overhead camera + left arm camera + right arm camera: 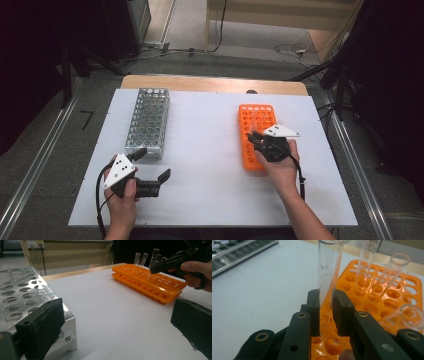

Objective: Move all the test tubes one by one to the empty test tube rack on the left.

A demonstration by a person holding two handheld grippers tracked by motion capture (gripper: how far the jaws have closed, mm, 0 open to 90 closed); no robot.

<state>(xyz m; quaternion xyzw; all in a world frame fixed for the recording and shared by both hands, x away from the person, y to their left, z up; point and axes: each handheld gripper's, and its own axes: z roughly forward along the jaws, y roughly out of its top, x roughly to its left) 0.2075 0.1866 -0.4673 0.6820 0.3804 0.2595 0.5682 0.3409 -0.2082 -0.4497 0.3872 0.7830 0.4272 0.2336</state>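
My right gripper (pixel 326 312) pinches a glass tube (pixel 328 270) over the orange rack (pixel 257 135); my left gripper (pixel 152 165) is spread wide. We work on a white table (pixel 210 165) with grey floor (pixel 40 130) around, maybe carpet.

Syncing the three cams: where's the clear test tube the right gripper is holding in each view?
High view: test tube faint, right of centre, at the right gripper over the orange rack.
Left gripper view: upper right, the tube stands tall above the dark fingers.
Right gripper view: centre, upright tube clamped between the fingers.
Shared landmark: the orange rack.
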